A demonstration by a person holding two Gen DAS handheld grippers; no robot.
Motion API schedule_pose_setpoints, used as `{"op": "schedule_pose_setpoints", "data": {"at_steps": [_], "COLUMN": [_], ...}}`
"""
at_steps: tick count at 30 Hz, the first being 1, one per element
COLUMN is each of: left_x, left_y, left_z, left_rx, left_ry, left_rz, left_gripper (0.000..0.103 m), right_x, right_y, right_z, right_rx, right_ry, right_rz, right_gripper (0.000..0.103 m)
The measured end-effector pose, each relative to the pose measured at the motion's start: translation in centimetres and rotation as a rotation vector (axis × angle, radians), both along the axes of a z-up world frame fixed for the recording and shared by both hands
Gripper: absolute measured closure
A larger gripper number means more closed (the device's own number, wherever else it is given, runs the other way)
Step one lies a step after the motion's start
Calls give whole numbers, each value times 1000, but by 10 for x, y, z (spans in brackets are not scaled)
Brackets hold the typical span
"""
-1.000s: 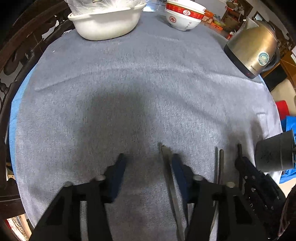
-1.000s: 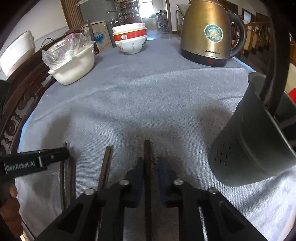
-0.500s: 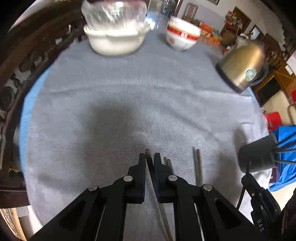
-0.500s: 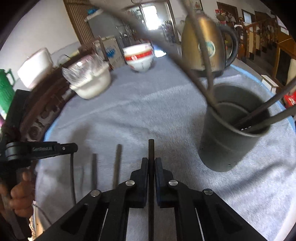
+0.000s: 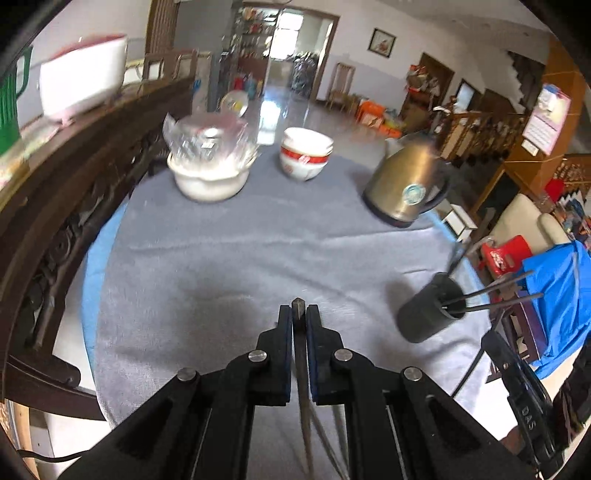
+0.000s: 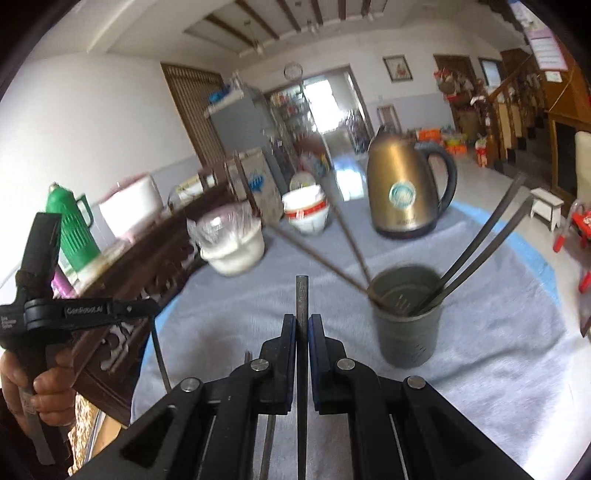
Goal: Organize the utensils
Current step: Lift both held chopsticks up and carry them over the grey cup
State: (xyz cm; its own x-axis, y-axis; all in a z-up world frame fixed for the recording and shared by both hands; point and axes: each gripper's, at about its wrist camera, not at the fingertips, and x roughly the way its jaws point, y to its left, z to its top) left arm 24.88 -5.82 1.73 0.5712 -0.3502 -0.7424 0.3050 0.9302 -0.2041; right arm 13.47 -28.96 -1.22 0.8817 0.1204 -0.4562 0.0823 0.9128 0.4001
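We've 4-ish chopsticks in holder [image 6: 406, 317] already; L gripper [image 5: 299, 321] & R gripper [image 6: 302, 328] each clamp one chopstick [image 6: 301, 295], few left on tabletop [image 5: 240, 258].

White upper walls over a grey dado [image 6: 177, 162]. Ceiling with dark beams [image 6: 258, 22]. Glossy tiled floor [image 5: 295, 110] reflects daylight from the far doorway [image 6: 332, 103]. Framed picture [image 5: 382, 43] right of doorway. Carved dark wooden sideboard [image 5: 74, 177] at left; wooden staircase railing [image 6: 517, 110] at right.

Black left gripper [image 5: 298, 318] and right gripper [image 6: 302, 325], blue-edged pads, silver screws, white "GenRobot.AI" lettering.
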Motion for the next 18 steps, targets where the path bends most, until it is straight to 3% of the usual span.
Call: {"op": "schedule_pose_setpoints", "data": {"at_steps": [8, 18], "left_x": [-28, -40], "left_y": [-20, -58], "left_z": [39, 75], "left_rx": [-31, -50], "left_ry": [-101, -171], "left_rz": [-57, -130], "left_gripper": [96, 96], "right_x": [-20, -26], "right_y": [-37, -74], "right_z": [17, 52], "right_rx": [43, 40], "right_ry": [-84, -210], "right_rz": [-117, -225], "right_gripper": [96, 96]}}
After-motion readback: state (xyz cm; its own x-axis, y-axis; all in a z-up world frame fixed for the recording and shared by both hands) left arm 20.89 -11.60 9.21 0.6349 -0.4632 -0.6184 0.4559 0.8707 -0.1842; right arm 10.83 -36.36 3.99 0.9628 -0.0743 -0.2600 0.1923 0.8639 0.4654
